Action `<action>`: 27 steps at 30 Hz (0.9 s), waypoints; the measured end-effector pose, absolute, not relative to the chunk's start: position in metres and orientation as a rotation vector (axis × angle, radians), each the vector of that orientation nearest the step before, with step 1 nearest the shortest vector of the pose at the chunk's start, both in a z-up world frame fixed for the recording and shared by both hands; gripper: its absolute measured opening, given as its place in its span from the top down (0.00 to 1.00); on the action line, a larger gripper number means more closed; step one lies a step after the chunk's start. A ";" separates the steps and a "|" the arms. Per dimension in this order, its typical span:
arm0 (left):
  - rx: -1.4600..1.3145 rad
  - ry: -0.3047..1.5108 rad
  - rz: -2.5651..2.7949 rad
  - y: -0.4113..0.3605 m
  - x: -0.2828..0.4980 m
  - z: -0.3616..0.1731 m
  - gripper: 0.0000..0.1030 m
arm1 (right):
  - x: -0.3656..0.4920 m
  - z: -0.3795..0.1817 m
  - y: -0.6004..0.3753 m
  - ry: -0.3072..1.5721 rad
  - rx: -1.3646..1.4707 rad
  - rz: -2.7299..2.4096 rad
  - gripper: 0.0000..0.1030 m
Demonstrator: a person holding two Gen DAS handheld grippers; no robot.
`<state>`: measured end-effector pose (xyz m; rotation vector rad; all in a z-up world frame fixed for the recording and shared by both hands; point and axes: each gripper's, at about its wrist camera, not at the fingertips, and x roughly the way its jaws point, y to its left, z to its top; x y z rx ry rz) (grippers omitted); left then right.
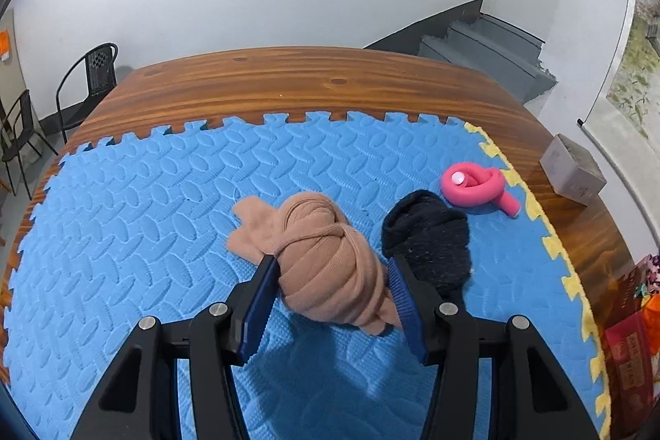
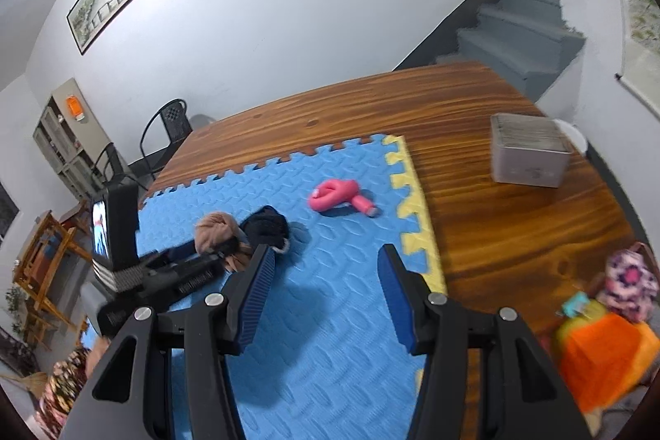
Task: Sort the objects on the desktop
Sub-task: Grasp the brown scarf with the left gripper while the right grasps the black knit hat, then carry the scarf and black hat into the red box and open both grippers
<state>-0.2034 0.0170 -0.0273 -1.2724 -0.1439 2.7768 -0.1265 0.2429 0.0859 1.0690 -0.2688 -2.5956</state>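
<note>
Left claw point(image 1: 332, 275) around tan sock bundle point(image 1: 326, 254), right claw point(image 2: 324, 267) empty.

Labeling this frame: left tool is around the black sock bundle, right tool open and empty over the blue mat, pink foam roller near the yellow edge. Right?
One error: the left tool brackets the tan sock bundle, not the black sock bundle beside it, per the left wrist view. The right tool is open and empty over the blue mat; the pink foam roller lies near the yellow edge.
</note>
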 end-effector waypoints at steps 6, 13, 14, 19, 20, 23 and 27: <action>-1.298 -0.233 2.748 0.003 -0.202 -0.025 0.55 | -0.164 0.060 0.207 -0.255 1.164 -2.532 0.45; -1.304 -0.343 2.795 -0.020 -0.195 -0.011 0.55 | -0.194 0.028 0.163 -0.166 1.248 -2.473 0.45; -1.295 -0.352 2.812 -0.023 -0.193 -0.008 0.55 | -0.197 0.024 0.157 -0.152 1.259 -2.466 0.45; -1.251 -0.359 2.848 -0.029 -0.193 0.000 0.55 | -0.208 0.000 0.129 -0.057 1.315 -2.440 0.46; -1.245 -0.354 2.849 -0.028 -0.192 0.001 0.55 | -0.208 -0.002 0.124 -0.018 1.304 -2.458 0.46; -1.243 -0.343 2.847 -0.026 -0.192 0.002 0.55 | -0.202 -0.002 0.118 0.064 1.284 -2.488 0.61; -1.252 -0.336 2.844 -0.024 -0.191 0.000 0.55 | -0.195 0.002 0.133 0.013 1.279 -2.505 0.67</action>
